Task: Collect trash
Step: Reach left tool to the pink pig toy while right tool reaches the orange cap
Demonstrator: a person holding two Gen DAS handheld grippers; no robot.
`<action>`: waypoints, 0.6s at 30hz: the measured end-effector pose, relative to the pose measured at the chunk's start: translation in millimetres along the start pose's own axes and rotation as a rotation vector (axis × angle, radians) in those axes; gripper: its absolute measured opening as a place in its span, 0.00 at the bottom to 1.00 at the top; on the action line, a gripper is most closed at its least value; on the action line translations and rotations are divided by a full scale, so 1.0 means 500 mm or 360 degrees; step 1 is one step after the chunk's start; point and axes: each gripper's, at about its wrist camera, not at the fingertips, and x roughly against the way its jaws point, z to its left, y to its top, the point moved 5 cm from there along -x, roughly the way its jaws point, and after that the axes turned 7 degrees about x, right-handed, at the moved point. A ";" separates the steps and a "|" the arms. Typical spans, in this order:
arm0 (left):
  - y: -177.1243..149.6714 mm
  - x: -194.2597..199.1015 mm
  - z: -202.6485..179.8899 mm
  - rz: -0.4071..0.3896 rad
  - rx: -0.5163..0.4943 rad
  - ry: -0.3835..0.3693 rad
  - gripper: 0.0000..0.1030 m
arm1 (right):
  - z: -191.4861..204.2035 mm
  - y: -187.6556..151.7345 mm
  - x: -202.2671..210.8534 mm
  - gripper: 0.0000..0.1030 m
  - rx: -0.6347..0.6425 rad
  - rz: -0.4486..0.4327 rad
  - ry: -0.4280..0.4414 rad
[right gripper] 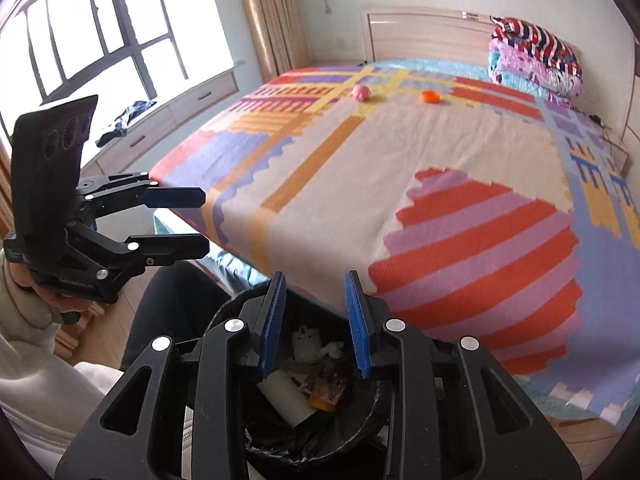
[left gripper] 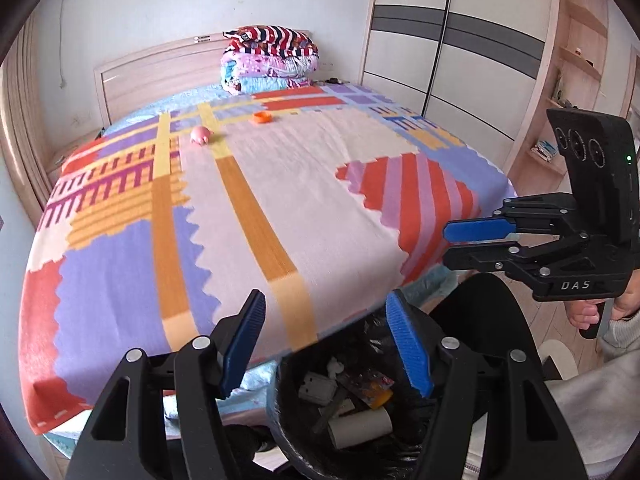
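Black bin liner (left gripper: 296, 432), pink toy (left gripper: 202, 135) — orange cap (left gripper: 262, 117)

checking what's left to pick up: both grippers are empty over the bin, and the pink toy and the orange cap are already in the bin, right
Not quite. Both the left gripper and right gripper are empty over the bin, but the pink toy and orange cap are not in it. Both wrist views show them lying on the bed, up near the headboard end.
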 end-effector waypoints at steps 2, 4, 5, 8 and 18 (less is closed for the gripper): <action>0.019 0.000 0.009 -0.0021 -0.0003 0.0017 0.59 | -0.006 0.020 0.002 0.30 0.0016 -0.0024 -0.0015; 0.036 0.001 0.019 -0.0039 -0.0005 0.0029 0.59 | -0.014 0.040 -0.001 0.31 0.0028 -0.0041 -0.0035; 0.046 0.000 0.025 -0.0049 -0.0006 0.0038 0.59 | -0.020 0.050 -0.001 0.31 0.0029 -0.0052 -0.0044; 0.070 -0.004 0.042 -0.0069 0.0005 0.0057 0.59 | -0.037 0.077 -0.006 0.31 0.0025 -0.0077 -0.0064; 0.152 -0.042 0.102 -0.0103 0.0022 0.0118 0.59 | -0.104 0.170 -0.050 0.36 0.0041 -0.0106 -0.0169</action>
